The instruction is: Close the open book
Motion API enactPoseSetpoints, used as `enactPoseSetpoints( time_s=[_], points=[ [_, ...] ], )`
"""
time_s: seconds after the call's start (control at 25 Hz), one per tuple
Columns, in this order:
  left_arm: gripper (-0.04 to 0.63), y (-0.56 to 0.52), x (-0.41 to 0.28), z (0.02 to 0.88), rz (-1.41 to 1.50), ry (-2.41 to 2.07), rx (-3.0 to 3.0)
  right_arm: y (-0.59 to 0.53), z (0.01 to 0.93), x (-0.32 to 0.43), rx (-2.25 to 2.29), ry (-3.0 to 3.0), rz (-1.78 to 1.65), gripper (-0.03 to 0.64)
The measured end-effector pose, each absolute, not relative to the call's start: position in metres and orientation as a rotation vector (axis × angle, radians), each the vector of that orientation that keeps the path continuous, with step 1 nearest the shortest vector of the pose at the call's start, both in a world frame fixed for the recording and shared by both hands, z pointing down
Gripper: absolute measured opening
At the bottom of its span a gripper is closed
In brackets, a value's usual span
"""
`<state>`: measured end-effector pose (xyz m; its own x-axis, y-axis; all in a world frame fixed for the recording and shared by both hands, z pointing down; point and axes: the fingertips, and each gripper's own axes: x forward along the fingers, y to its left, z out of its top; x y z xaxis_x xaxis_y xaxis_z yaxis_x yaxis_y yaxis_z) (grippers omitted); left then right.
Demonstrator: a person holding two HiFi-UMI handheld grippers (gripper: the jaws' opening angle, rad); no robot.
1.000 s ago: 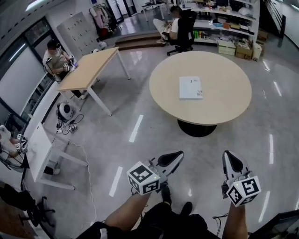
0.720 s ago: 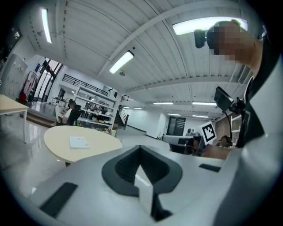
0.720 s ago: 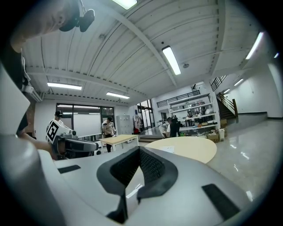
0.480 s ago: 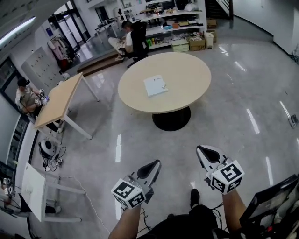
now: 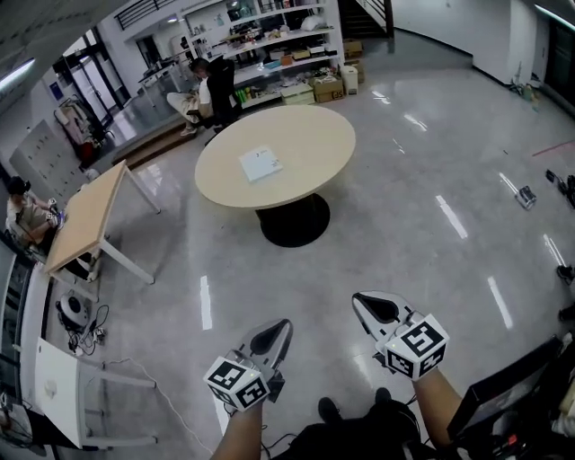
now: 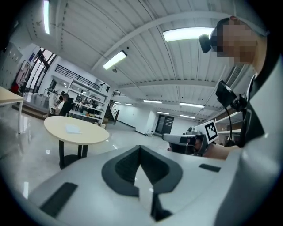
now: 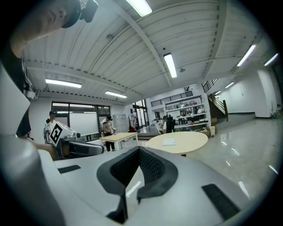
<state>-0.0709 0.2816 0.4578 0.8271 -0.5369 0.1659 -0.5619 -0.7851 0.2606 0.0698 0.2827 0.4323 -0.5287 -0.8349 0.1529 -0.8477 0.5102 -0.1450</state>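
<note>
A white book lies flat on the round beige table, far ahead of me across the shiny floor. It also shows as a small pale slab in the left gripper view, book, and in the right gripper view, book. My left gripper and right gripper are held side by side low in front of my body, both pointing toward the table. Each has its jaws together with nothing between them, as with the left gripper and the right gripper in their own views.
A rectangular wooden table stands at the left with a person beside it. Another person sits in a black chair behind the round table, before shelves. A white desk and floor cables lie at the lower left.
In the head view the round table and book have slid to the left and look smaller. Both grippers travelled with me across the floor and stayed shut.
</note>
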Motion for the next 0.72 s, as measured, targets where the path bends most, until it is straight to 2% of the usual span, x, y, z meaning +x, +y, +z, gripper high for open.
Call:
enactPoseSetpoints(
  time_s=[0.52, 0.72],
  points=[
    [-0.008, 0.381, 0.023, 0.419, 0.050, -0.940, 2.715, 0.393, 0.409, 0.166, 1.436, -2.727, 0.241, -0.002],
    [-0.008, 0.419, 0.027, 0.414, 0.064, -0.912, 2.737, 0.425, 0.402, 0.171, 1.458, -2.724, 0.227, -0.002]
  ],
)
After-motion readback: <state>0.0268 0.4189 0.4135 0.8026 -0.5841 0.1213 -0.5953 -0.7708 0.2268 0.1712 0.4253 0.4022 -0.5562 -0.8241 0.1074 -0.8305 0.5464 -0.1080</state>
